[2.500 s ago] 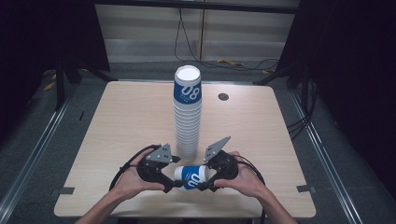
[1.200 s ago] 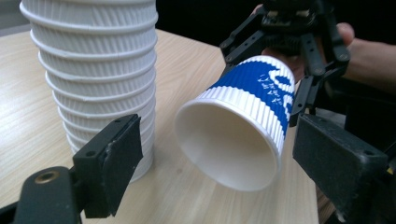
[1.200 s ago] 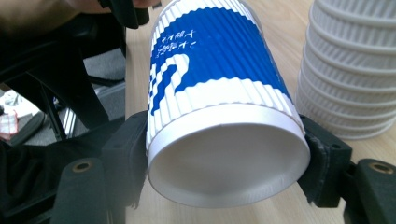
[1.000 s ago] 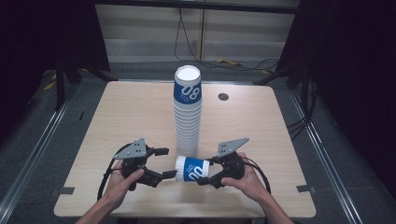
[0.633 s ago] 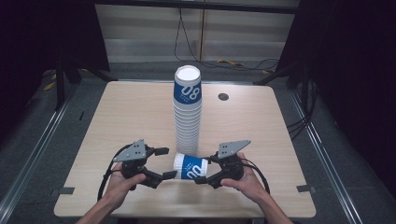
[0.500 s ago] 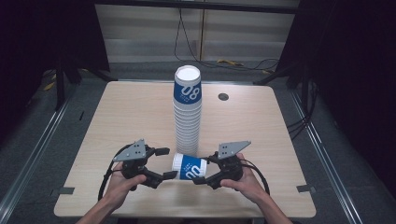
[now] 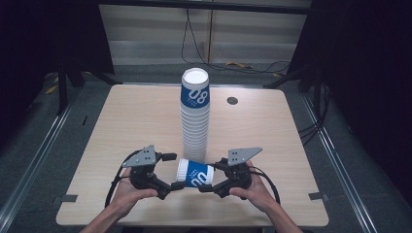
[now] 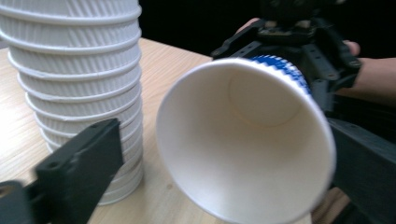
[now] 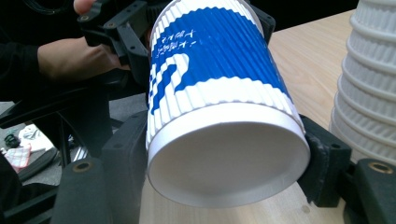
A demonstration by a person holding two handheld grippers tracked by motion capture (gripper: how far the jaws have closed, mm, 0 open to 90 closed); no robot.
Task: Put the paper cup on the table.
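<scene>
One loose cup (image 7: 195,174), one tall cup stack (image 7: 195,116), two hand-held grippers, one table (image 7: 136,116).

Open mouth of a paper cup (image 8: 245,140) facing the camera, white inside, blue ribbing at its far end. Gripped there by the other gripper (image 8: 299,37), hand behind. Own black jaws apart, seemingly clear of the rim. Stack of white cups (image 8: 79,79) on the wooden table (image 8: 173,70) at left.

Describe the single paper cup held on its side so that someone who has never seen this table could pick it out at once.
On the wooden table a tall stack of cups stands near the middle. Just in front of its foot, towards the person, one blue-and-white cup lies sideways between the left gripper and the right gripper, whose jaws clamp its base end. Unlike its upright, nested neighbours, it is alone and horizontal, its open mouth towards the left gripper.
</scene>
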